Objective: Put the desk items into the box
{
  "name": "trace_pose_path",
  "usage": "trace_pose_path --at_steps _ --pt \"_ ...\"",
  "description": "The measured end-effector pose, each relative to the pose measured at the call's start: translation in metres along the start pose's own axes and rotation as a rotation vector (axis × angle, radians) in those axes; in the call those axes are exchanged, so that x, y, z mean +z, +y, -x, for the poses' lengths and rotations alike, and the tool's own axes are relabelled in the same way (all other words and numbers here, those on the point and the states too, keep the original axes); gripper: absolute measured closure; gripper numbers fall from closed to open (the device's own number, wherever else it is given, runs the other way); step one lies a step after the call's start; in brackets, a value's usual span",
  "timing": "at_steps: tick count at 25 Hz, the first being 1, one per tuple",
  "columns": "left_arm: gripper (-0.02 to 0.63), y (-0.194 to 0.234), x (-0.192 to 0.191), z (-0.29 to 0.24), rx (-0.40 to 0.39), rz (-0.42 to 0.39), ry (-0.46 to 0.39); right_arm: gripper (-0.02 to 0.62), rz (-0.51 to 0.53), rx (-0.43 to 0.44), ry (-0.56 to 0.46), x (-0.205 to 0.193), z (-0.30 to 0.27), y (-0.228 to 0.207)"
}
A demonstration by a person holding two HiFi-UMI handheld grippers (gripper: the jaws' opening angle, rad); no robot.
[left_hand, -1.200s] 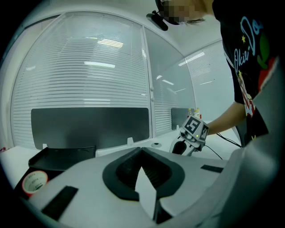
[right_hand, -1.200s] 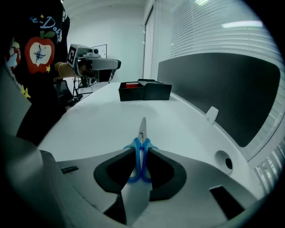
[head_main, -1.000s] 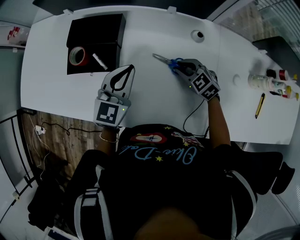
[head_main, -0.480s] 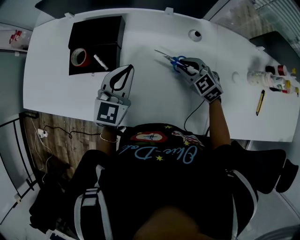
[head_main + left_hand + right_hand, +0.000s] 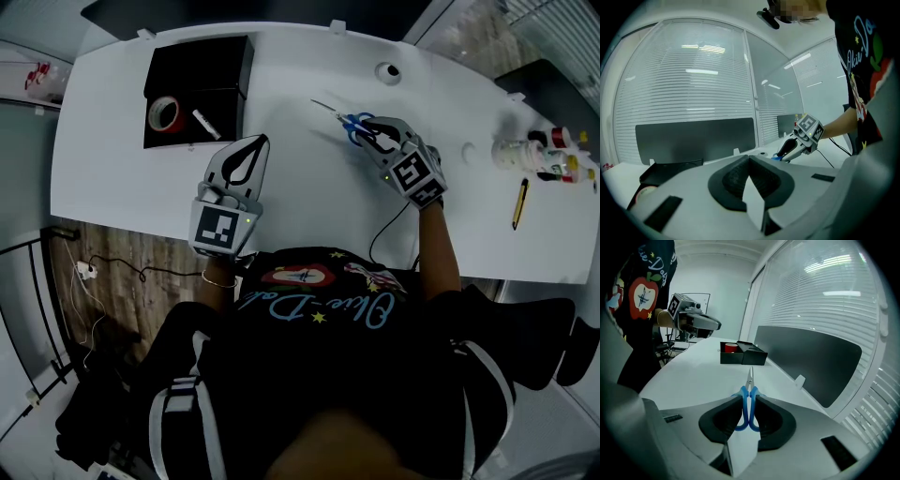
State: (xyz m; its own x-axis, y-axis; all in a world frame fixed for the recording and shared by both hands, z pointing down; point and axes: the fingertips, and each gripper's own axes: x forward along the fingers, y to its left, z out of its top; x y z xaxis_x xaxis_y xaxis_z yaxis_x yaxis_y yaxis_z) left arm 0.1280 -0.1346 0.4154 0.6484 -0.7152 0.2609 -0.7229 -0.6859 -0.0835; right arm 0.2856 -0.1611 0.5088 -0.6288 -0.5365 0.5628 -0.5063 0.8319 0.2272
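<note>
Between the part-closed jaws of right gripper (image 5: 749,401), scissors (image 5: 749,380) are clamped by the handles, and blades are best kept level until lowered into box (image 5: 202,61).

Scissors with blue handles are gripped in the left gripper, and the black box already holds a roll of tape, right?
Wrong gripper: the scissors are gripped in the right gripper, as the right gripper view shows. The black box does hold the roll of tape.
</note>
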Motion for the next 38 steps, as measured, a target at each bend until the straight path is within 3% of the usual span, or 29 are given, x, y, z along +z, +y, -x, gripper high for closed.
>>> trace_pose_path --at_steps 24,38 --pt "0.612 -0.011 -0.001 0.036 0.030 0.008 -0.036 0.511 0.051 -0.073 -0.052 0.029 0.028 0.017" --pt "0.612 0.006 0.001 0.067 0.105 -0.023 -0.066 0.511 0.147 -0.092 -0.150 0.085 0.031 0.035"
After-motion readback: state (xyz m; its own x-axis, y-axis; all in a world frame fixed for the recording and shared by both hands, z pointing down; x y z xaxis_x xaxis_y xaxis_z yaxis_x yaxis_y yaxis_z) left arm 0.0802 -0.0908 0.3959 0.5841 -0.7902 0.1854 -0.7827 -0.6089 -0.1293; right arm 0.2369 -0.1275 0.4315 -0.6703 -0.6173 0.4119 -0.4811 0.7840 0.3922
